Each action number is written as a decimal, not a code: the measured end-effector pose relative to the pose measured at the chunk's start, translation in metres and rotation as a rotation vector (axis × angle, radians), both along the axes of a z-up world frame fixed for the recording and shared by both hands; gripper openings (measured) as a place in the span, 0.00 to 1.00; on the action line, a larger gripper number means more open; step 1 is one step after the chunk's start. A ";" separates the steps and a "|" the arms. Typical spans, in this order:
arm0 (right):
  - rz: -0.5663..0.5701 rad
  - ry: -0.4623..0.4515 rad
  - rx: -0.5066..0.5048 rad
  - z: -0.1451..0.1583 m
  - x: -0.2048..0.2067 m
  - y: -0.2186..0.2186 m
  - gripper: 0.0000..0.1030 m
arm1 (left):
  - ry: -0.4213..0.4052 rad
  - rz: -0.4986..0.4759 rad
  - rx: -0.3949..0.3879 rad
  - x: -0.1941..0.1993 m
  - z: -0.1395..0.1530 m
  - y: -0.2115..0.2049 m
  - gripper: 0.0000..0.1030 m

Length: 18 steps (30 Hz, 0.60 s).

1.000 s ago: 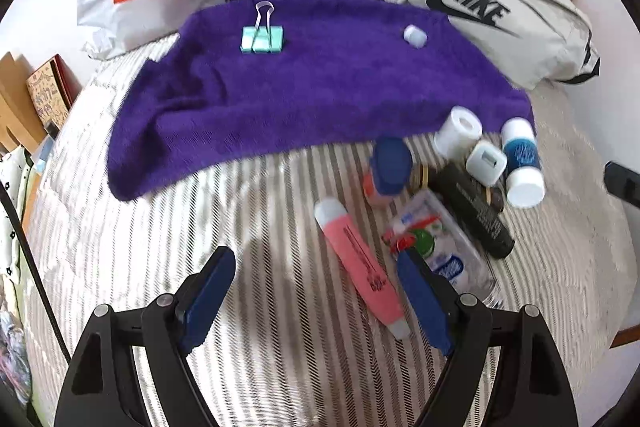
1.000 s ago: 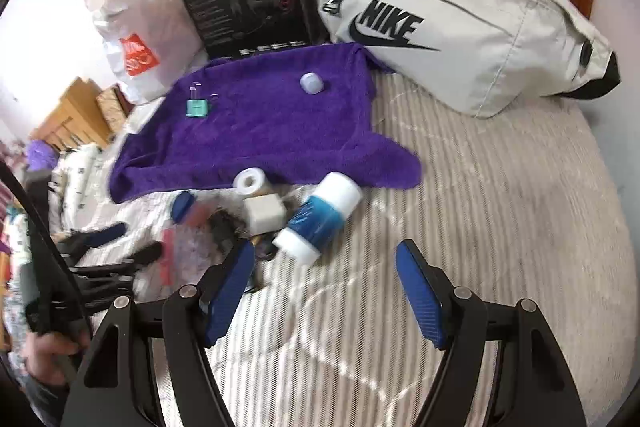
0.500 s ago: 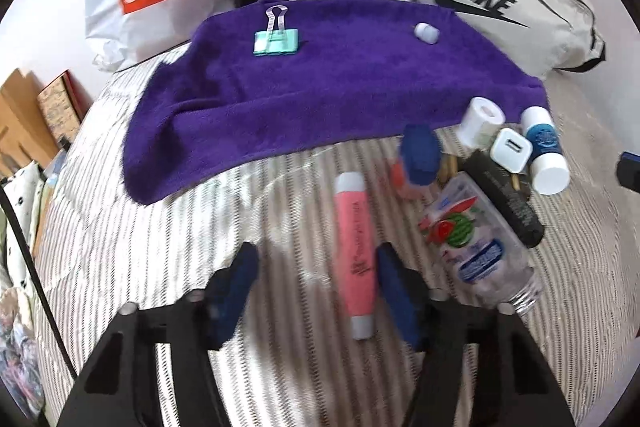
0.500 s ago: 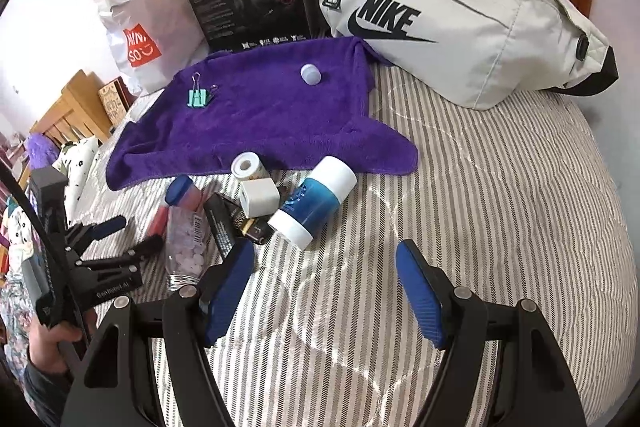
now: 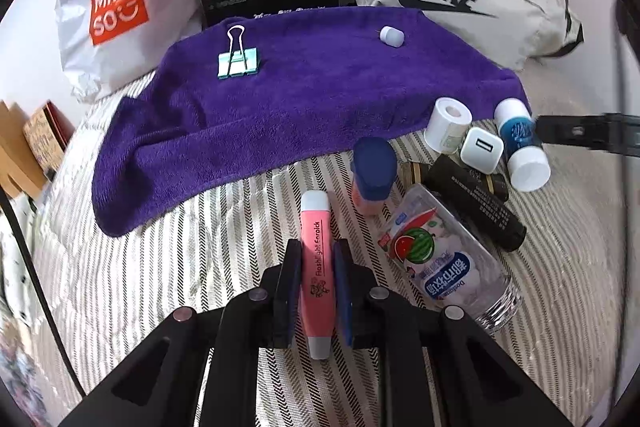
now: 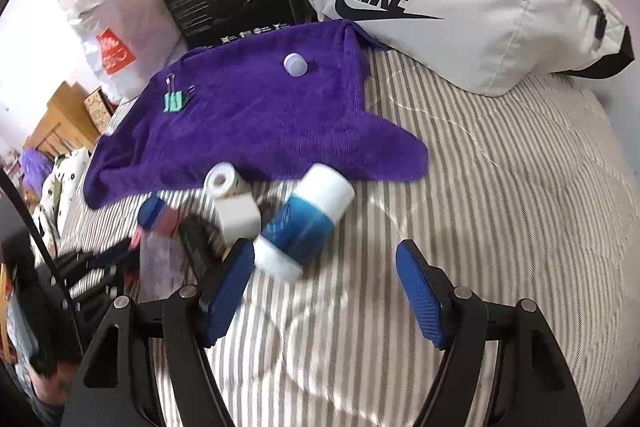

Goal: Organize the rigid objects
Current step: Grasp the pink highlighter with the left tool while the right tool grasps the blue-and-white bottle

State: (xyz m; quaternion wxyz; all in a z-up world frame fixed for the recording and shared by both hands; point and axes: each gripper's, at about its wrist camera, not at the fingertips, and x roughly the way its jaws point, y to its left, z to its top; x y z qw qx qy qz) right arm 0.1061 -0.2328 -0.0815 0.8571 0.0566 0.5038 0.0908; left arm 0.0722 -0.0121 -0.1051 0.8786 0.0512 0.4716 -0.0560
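The left tongs grip the pink highlighter at mid-length, low over the striped bed. The right tongs stand open just before the blue bottle. Risk: the smooth barrel may slide or pivot during the lift; the bottle, lying on its side, may roll on contact.

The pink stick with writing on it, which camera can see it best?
The left wrist view. There the pink plastic stick lies sharp and nearly whole along the middle, squeezed between the left gripper's blue pads, with its lettering readable. The right wrist view shows only a blurred pink sliver at the far left.
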 end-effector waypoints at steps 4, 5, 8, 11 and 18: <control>-0.005 0.025 -0.036 -0.013 0.023 0.010 0.71 | 0.002 -0.004 -0.015 0.000 0.000 0.002 0.16; -0.006 0.034 -0.045 -0.018 0.026 0.012 0.68 | 0.003 -0.005 -0.014 0.000 0.000 0.001 0.16; 0.042 0.026 -0.074 -0.023 0.025 0.019 0.65 | 0.004 -0.009 -0.018 0.000 0.000 0.001 0.16; 0.081 0.016 -0.146 -0.021 0.018 0.021 0.65 | 0.005 -0.015 -0.027 0.000 0.000 0.003 0.16; 0.125 0.030 -0.178 -0.028 0.018 0.017 0.64 | -0.001 -0.013 -0.028 -0.001 0.000 0.004 0.17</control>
